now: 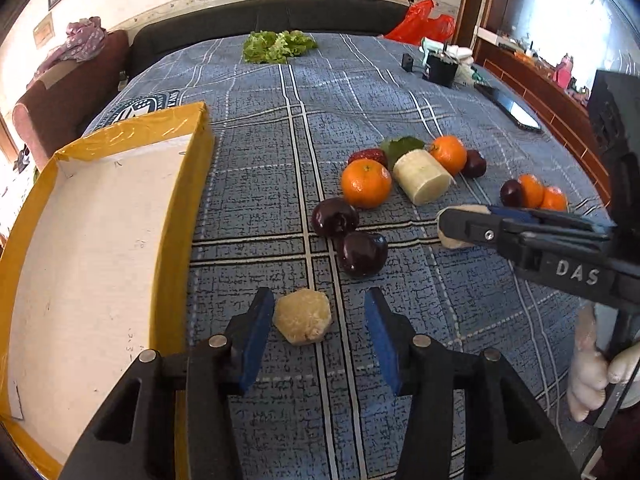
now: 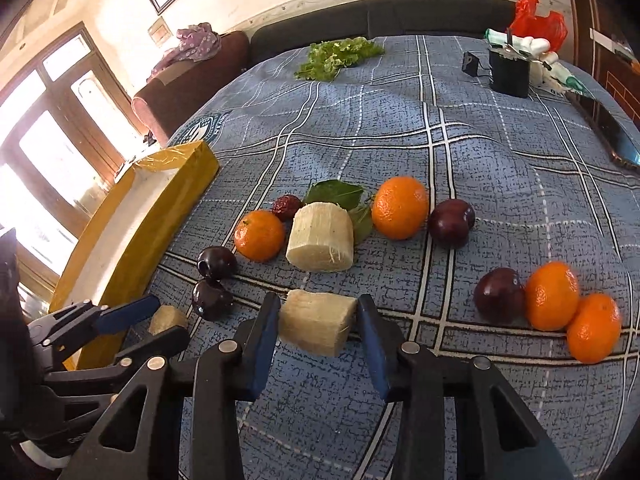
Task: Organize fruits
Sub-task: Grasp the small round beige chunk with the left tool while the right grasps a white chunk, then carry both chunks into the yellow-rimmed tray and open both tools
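Observation:
My left gripper [image 1: 316, 320] is open around a pale sugarcane chunk [image 1: 303, 322] lying on the blue plaid cloth; its left pad is close, the right one apart. My right gripper [image 2: 319, 322] stands around another sugarcane piece [image 2: 318, 322], pads at or near both ends, piece resting on the cloth. A bigger sugarcane piece [image 2: 321, 237], oranges [image 2: 259, 235] [image 2: 400, 207] [image 2: 552, 295], dark plums [image 2: 212, 299] [image 2: 451, 222] and a red date [image 2: 286, 206] lie beyond. The yellow-rimmed box [image 1: 192, 128] sits left, nothing visible inside.
Lettuce [image 1: 276, 46] lies at the far edge of the cloth. A black device [image 2: 509, 70], a red bag [image 2: 538, 20] and a phone [image 2: 612, 132] are at the far right. A sofa runs behind the table.

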Demonstrator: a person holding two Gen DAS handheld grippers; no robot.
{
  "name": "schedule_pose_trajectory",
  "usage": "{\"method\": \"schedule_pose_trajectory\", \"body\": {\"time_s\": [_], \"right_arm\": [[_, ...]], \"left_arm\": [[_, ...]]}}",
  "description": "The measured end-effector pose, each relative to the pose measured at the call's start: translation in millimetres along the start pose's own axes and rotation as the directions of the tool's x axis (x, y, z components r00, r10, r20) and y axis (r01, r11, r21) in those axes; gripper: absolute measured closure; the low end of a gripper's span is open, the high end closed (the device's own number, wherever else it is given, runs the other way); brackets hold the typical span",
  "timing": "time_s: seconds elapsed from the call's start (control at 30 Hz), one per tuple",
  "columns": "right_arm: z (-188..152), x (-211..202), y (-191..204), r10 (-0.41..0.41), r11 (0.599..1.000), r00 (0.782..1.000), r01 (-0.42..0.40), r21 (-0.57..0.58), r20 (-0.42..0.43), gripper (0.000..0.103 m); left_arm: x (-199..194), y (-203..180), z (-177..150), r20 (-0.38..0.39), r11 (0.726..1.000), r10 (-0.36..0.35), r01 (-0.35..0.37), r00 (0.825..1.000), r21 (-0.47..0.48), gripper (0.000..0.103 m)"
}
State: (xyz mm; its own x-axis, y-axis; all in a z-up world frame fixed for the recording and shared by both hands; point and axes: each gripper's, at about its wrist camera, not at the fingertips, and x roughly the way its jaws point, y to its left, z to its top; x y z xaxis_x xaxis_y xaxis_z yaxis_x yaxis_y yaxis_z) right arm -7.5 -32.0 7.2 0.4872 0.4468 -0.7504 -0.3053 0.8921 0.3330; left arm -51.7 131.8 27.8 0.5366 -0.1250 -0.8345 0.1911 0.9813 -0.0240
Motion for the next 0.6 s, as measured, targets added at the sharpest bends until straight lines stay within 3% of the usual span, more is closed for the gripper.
{"method": "schedule_pose_trajectory", "body": {"time_s": [0.1, 0.2, 0.43, 0.6], "right_arm": [[-0.6, -3.3, -1.5, 0.009, 1.000, 1.000, -0.009, 0.015, 0.002, 0.060], [-0.3, -8.0, -1.5, 0.017, 1.000, 1.000, -0.018, 0.024, 0.008, 0.060], [-2.7, -30.2, 14.8, 0.044, 0.999, 0.998, -0.044, 0.015, 0.041, 0.060], [-5.8, -49.8, 49.1, 0.087, 0.995, 0.994, -0.084, -0.048, 0.066, 0.060]], "left_arm": [[4.5, -3.8, -1.3, -0.018, 0.999, 0.012, -0.011, 1.000, 0.034, 0.056], [-0.1, -2.3, -2.0, -0.007, 1.000, 0.015, -0.014, 1.000, 0.021, 0.075], [-29.3, 9.3, -11.9, 0.079, 0.994, -0.051, 0.058, 0.996, -0.092, 0.075], [-72.6, 33.8, -20.8, 0.175, 0.982, -0.024, 0.056, 0.984, -0.178, 0.075]]}}
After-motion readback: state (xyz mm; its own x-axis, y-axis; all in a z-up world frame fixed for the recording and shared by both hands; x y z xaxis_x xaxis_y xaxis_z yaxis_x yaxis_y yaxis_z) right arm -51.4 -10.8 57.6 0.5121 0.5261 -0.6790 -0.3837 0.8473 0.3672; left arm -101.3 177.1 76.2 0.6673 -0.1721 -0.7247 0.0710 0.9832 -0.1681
